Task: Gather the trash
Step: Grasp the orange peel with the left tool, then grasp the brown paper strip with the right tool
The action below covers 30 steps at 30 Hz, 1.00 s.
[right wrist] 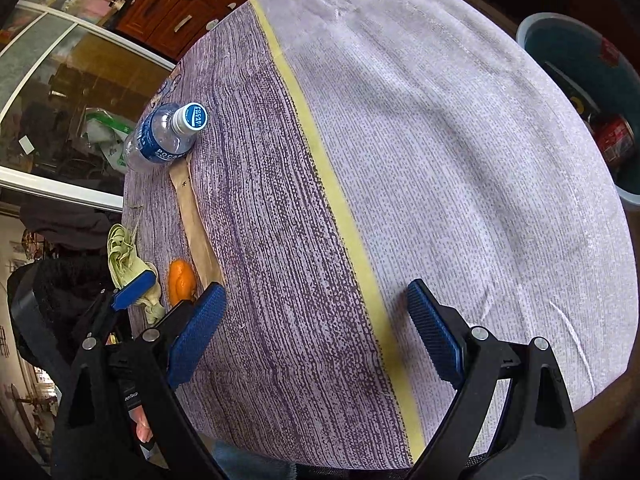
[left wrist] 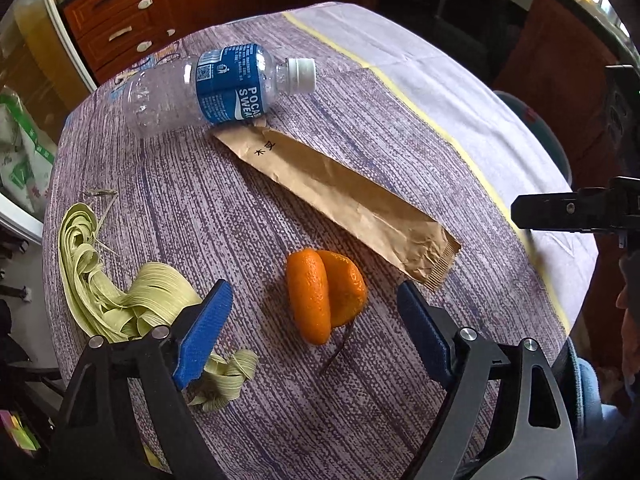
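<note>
Bottle (left wrist: 212, 88), paper sleeve (left wrist: 336, 200), orange peel (left wrist: 324, 294), leaf strips (left wrist: 120, 292) uncollected on worktop (left wrist: 400, 120); left gripper (left wrist: 316, 328), right gripper (right wrist: 316, 332) gaping, empty.

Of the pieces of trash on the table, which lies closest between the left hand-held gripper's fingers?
The orange peel. It sits right between the open left hand-held gripper, while the paper bag, bottle and green strips lie outside.

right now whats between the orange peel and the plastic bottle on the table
In the left wrist view, a long brown paper sleeve lies between the orange peel and the plastic bottle, its far end tucked under the bottle.
</note>
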Each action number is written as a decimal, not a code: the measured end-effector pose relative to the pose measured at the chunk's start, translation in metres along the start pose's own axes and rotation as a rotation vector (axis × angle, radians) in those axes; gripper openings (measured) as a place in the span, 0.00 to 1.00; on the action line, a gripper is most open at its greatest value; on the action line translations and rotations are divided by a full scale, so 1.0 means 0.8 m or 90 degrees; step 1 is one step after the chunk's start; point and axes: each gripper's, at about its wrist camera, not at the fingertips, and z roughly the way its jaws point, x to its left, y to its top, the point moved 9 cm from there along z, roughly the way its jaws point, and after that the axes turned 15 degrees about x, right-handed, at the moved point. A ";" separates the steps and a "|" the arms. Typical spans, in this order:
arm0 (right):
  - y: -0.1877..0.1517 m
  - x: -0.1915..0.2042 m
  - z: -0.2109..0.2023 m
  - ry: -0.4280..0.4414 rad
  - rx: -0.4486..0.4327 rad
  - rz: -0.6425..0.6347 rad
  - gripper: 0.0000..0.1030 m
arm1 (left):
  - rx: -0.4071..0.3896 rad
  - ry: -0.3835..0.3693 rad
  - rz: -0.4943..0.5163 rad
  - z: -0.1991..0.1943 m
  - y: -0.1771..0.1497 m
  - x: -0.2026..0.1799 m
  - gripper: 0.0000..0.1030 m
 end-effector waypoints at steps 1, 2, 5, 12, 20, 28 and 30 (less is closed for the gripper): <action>0.000 0.000 0.000 0.000 0.001 -0.001 0.85 | 0.000 0.000 0.001 0.000 0.000 -0.001 0.82; 0.000 0.001 0.001 0.000 0.002 -0.002 0.85 | -0.001 0.001 0.002 0.000 0.000 -0.001 0.82; 0.000 0.001 0.001 -0.002 0.003 -0.002 0.85 | 0.000 -0.002 0.005 0.002 0.000 -0.003 0.82; 0.002 0.003 0.003 -0.005 0.005 -0.002 0.85 | -0.002 -0.016 0.011 0.006 -0.001 -0.005 0.68; 0.003 0.009 0.009 -0.012 0.010 -0.007 0.85 | 0.004 -0.046 0.002 0.013 -0.006 -0.003 0.64; 0.005 0.019 0.014 -0.022 0.012 -0.013 0.85 | -0.017 -0.084 -0.016 0.007 -0.003 0.000 0.25; 0.008 0.023 0.014 -0.027 0.015 -0.019 0.85 | -0.017 -0.109 -0.034 0.004 -0.005 0.008 0.24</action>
